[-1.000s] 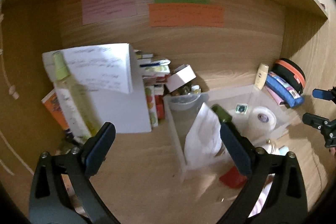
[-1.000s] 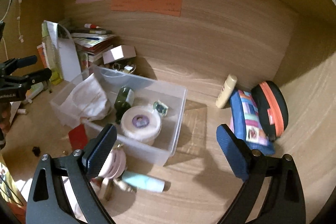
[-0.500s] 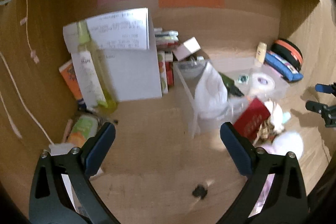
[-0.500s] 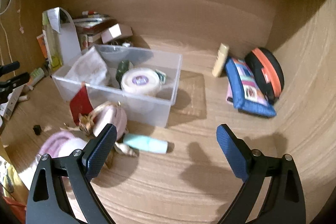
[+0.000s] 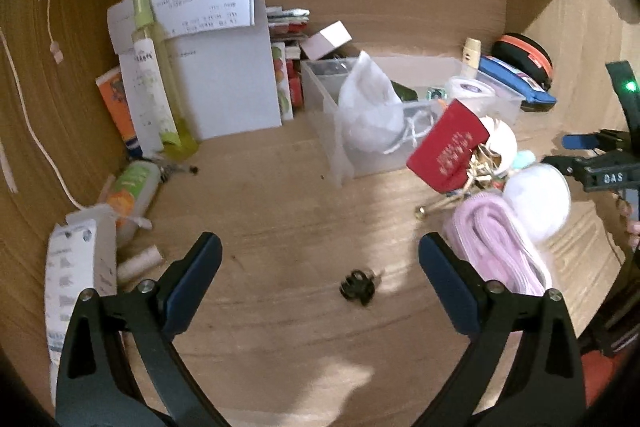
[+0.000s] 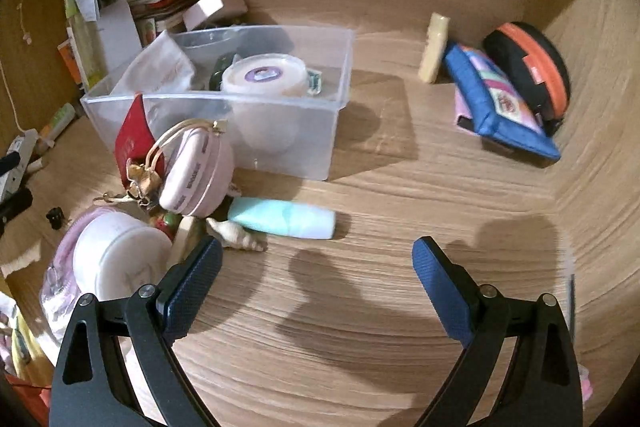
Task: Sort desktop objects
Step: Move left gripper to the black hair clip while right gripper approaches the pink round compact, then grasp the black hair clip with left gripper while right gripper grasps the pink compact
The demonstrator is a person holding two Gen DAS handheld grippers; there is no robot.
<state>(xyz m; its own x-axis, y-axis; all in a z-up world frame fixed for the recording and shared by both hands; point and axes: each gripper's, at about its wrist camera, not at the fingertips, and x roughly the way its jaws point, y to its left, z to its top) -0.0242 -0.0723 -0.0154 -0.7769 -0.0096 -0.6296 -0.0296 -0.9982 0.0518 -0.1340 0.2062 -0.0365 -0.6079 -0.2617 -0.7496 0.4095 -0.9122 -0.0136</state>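
A clear plastic bin (image 6: 296,131) stands mid-desk and holds a white round tub (image 6: 264,77), a white bag (image 5: 370,107) and a dark bottle. In front of it lie a red card (image 5: 448,145), a pink round pouch (image 6: 198,167), a mint tube (image 6: 282,219), a shell (image 6: 236,235), a white jar (image 6: 120,259) and a pink cloth (image 5: 500,247). A small black clip (image 5: 357,287) lies on the desk between the fingers of my left gripper (image 5: 320,259), which is open and empty. My right gripper (image 6: 316,263) is open and empty over bare desk.
Papers, a tall yellow-green bottle (image 5: 160,79) and books stand at the back left. A tube (image 5: 132,195) and a white box (image 5: 76,275) lie at the left. A blue pouch (image 6: 500,103), a black-and-orange case (image 6: 532,67) and a cream tube (image 6: 434,53) sit at the back right.
Both grippers have pulled back from the bin toward the desk's front. The clutter in front of the bin and the black clip have come into closer view. Both stay open.
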